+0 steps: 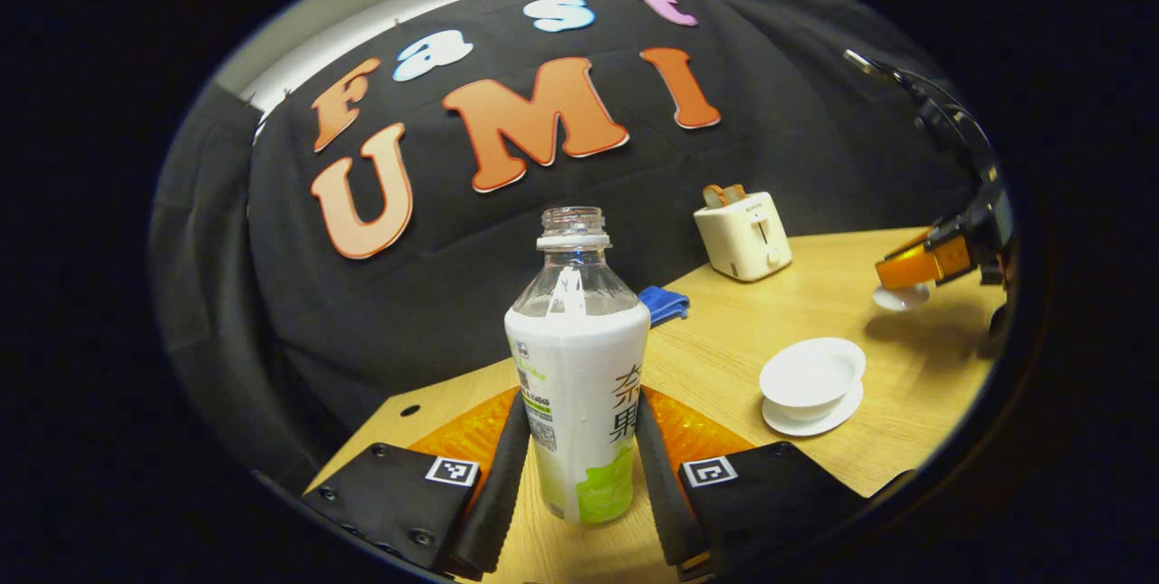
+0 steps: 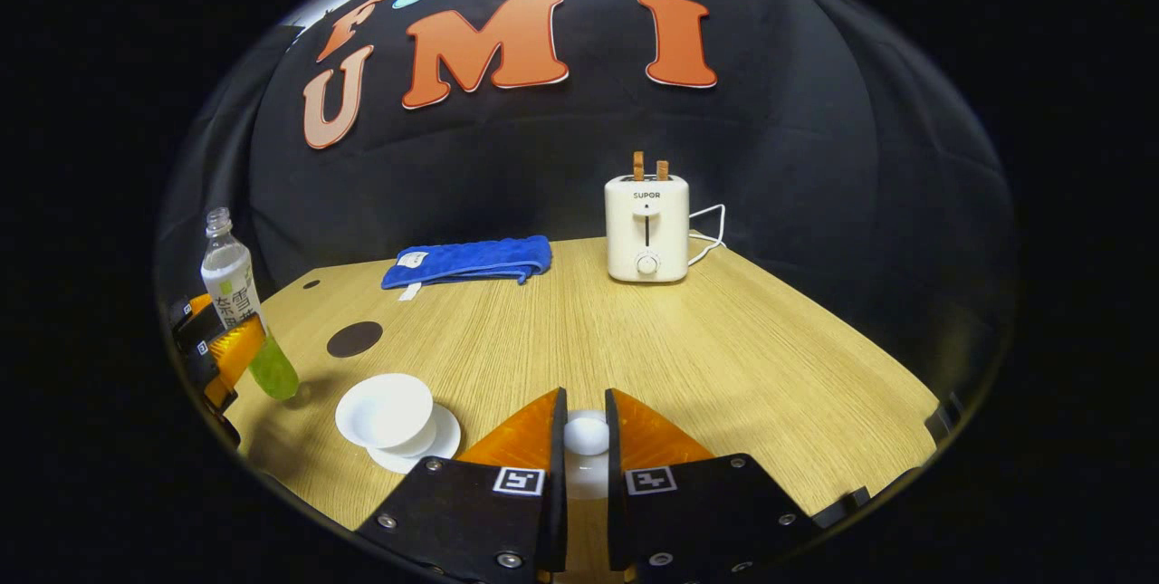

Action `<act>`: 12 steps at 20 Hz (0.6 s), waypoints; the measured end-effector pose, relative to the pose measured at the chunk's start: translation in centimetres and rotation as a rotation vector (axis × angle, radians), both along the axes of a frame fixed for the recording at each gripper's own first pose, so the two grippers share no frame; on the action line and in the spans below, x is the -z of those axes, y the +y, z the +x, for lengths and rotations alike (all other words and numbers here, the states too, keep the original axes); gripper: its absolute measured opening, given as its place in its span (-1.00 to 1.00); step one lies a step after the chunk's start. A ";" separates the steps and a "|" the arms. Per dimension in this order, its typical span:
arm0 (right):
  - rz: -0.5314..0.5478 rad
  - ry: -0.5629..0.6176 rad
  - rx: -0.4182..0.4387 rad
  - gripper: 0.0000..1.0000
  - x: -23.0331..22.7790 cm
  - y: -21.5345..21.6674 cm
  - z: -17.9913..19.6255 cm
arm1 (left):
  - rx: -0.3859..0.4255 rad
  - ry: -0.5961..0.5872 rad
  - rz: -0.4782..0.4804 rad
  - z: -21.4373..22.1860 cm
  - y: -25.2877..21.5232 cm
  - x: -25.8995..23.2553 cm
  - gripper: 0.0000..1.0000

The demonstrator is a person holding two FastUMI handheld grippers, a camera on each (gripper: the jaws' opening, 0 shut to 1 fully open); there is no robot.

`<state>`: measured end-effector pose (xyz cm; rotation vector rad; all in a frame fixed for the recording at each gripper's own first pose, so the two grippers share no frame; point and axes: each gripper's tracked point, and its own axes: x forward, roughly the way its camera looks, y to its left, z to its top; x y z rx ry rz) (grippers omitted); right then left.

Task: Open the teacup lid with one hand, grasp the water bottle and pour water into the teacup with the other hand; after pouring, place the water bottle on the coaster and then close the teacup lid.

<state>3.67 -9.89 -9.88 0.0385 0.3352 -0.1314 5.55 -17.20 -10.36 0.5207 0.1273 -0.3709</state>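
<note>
My left gripper point(image 1: 579, 466) is shut on the uncapped water bottle point(image 1: 579, 367), which stands upright with a white and green label. The same bottle point(image 2: 237, 303) and left gripper point(image 2: 217, 344) show at the far left of the right gripper view. The white teacup point(image 1: 812, 376) sits open on its saucer point(image 1: 819, 421), to the right of the bottle; the teacup point(image 2: 385, 409) also lies left of my right gripper. My right gripper point(image 2: 586, 439) is shut on the white lid point(image 2: 586, 435) by its knob, held above the table. That lid point(image 1: 900, 296) and right gripper point(image 1: 942, 260) hang beyond the cup. A dark round coaster point(image 2: 354, 339) lies behind the cup.
A cream toaster point(image 2: 646, 226) with toast stands at the back of the wooden table point(image 2: 724, 358). A folded blue cloth point(image 2: 471, 261) lies at the back left. The toaster point(image 1: 744, 235) and cloth point(image 1: 664, 302) also appear behind the bottle.
</note>
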 end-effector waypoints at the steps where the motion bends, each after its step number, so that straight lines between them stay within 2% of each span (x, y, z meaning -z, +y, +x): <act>1: 0.004 -0.002 0.006 -0.63 -0.1 -0.4 -0.2 | 0.022 -0.003 0.035 -0.1 -0.3 0.1 0.32; 8: 0.023 -0.012 0.038 -0.64 -0.3 -2.2 -0.8 | 0.130 -0.051 0.335 -0.8 -3.3 2.5 0.34; 12: 0.028 -0.008 0.044 -0.64 -0.3 -2.6 -1.0 | 0.199 -0.058 0.472 -1.6 -4.0 3.8 0.34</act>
